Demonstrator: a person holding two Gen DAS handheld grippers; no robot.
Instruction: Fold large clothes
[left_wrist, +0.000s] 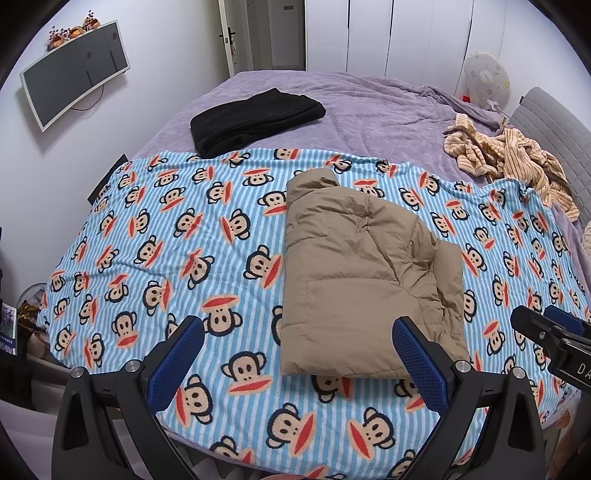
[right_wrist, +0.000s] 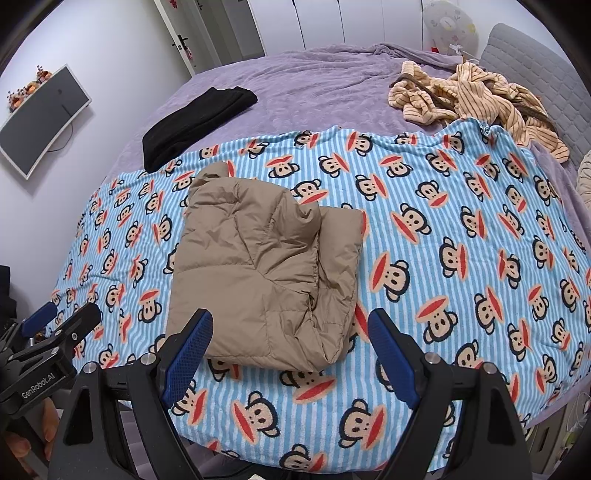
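Both grippers, left gripper (left_wrist: 298, 352) and right gripper (right_wrist: 290, 349), jaws spread wide, gripping nothing, poised above near hem. Tan padded jacket (left_wrist: 364, 275) folded compact on monkey-print blanket (left_wrist: 155, 236), likely finished, released for neatness.

I read "GenRobot.AI" in white on the black body of the left gripper (right_wrist: 55, 325), only "DA" legible on the right gripper (left_wrist: 554, 325), rest cut off

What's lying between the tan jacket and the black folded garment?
Only bare monkey-print blanket, plainly seen in the left wrist view. The tan jacket and black garment lie apart, nothing else between.
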